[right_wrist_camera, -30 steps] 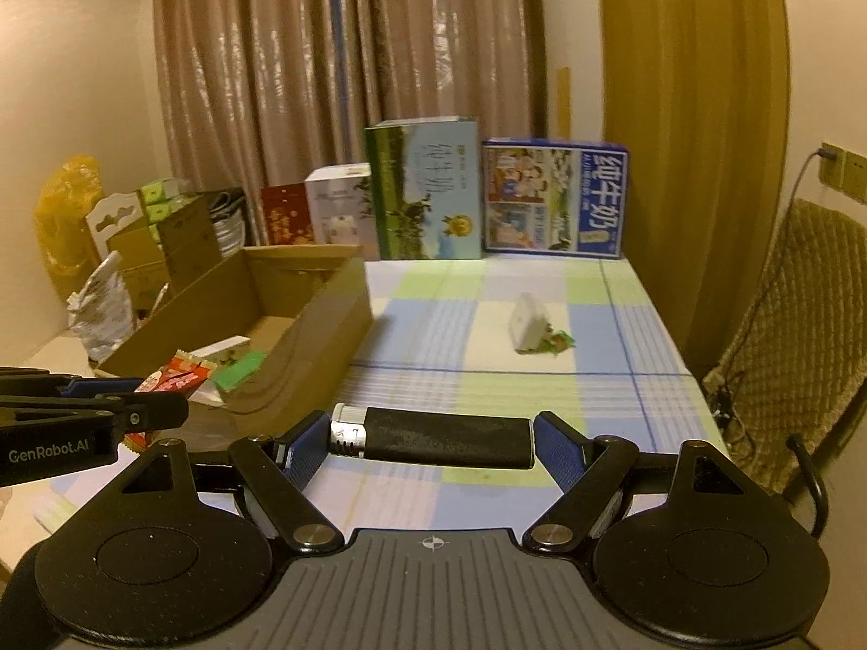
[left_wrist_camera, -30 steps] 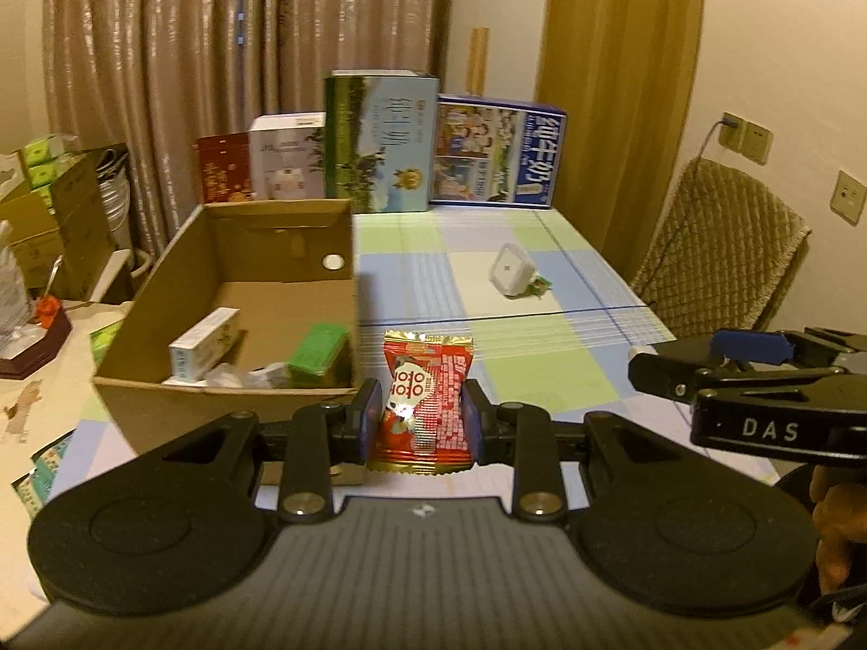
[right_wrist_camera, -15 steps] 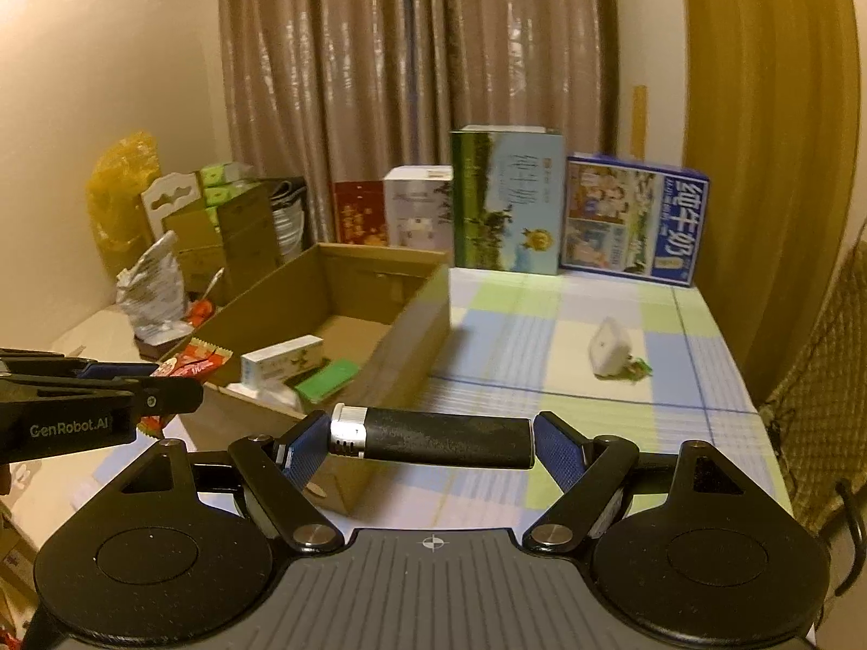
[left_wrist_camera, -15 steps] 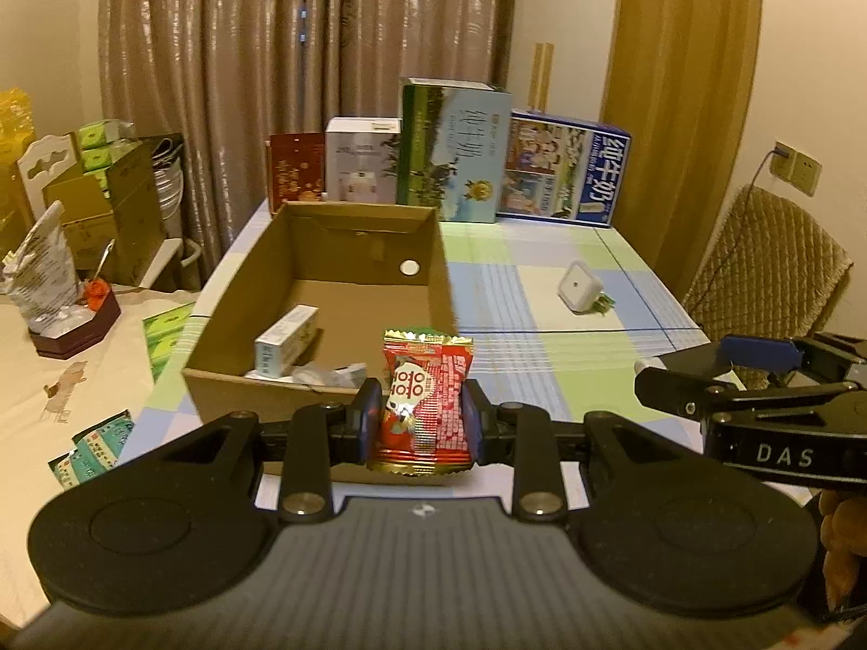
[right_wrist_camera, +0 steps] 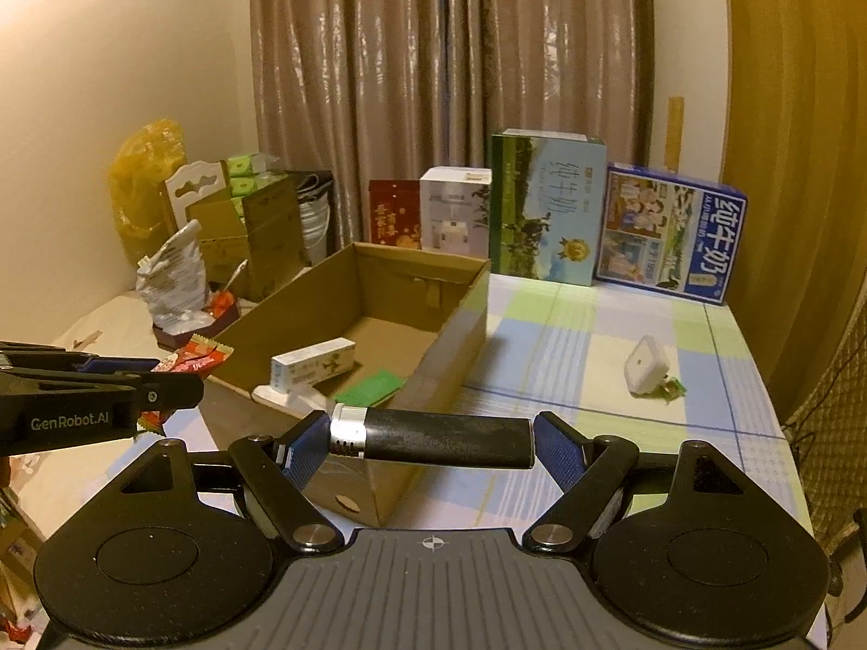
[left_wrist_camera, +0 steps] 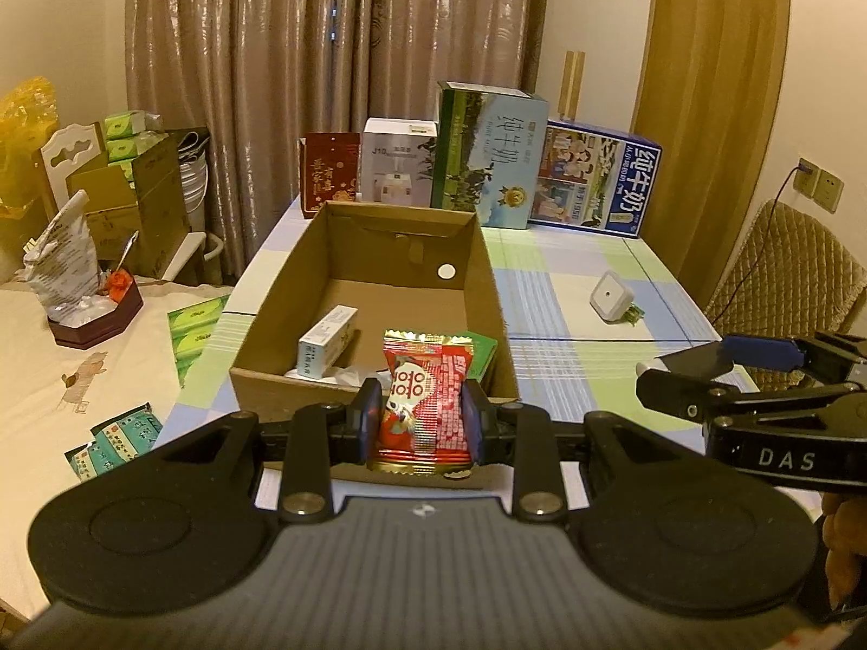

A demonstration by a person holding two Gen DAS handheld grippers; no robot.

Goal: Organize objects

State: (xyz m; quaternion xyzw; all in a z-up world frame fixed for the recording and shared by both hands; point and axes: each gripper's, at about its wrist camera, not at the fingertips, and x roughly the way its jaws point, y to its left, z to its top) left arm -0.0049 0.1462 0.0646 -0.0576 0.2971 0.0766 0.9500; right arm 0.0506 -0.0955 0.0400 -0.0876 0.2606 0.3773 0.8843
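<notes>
My left gripper (left_wrist_camera: 422,422) is shut on a red snack packet (left_wrist_camera: 425,395), held upright just in front of the near wall of an open cardboard box (left_wrist_camera: 374,390). My right gripper (right_wrist_camera: 431,444) is shut on a black lighter (right_wrist_camera: 433,436) with a silver cap, held crosswise by its two ends, beside the box's near right corner (right_wrist_camera: 433,379). Inside the box lie a small white carton (left_wrist_camera: 328,341), a green flat pack (right_wrist_camera: 371,387) and some white wrapping. From the right wrist view the left gripper (right_wrist_camera: 168,387) and its packet (right_wrist_camera: 189,357) show at the left.
A white square plug (left_wrist_camera: 612,298) lies on the checked tablecloth (left_wrist_camera: 569,368) right of the box. Tall milk cartons (left_wrist_camera: 490,154) and other boxes stand along the table's far edge. A quilted chair (left_wrist_camera: 785,271) is at the right; clutter and packets (left_wrist_camera: 116,439) lie left.
Both grippers have shifted left relative to the table, so the box now sits straight ahead of the left one. Each still holds its object.
</notes>
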